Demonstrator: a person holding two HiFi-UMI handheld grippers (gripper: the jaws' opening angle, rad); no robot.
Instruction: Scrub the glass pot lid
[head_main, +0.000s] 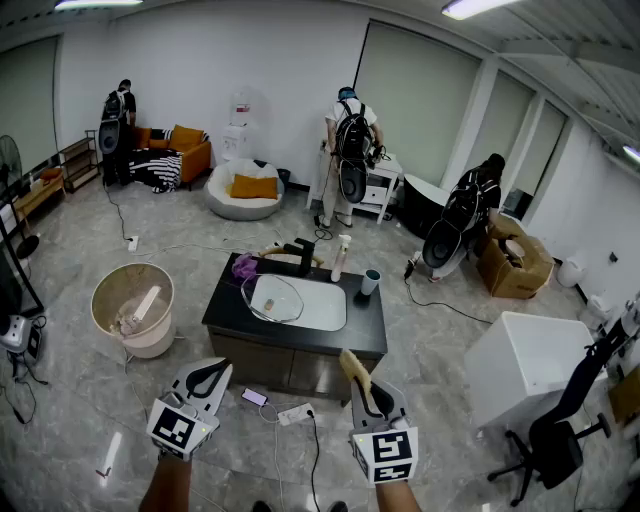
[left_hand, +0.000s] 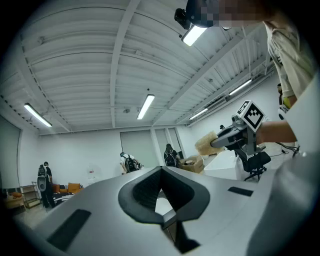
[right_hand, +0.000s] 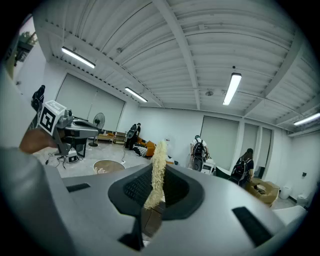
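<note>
Right gripper (head_main: 363, 385) clamps beige scrubber (head_main: 352, 364); left gripper (head_main: 212, 373) closed, empty. Glass lid (head_main: 272, 297) well apart: close in, steady rim, scrub flat.

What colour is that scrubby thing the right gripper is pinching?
Pale straw yellow. The scrubber shows best in the right gripper view, clamped in the right gripper.

Ceiling strip lights (right_hand: 232, 88) lit the room brightly and evenly, leaving soft shadows and faint glare on the glossy floor (head_main: 80, 400). Every view bowed at its edges, and both gripper views darkened at the corners.
</note>
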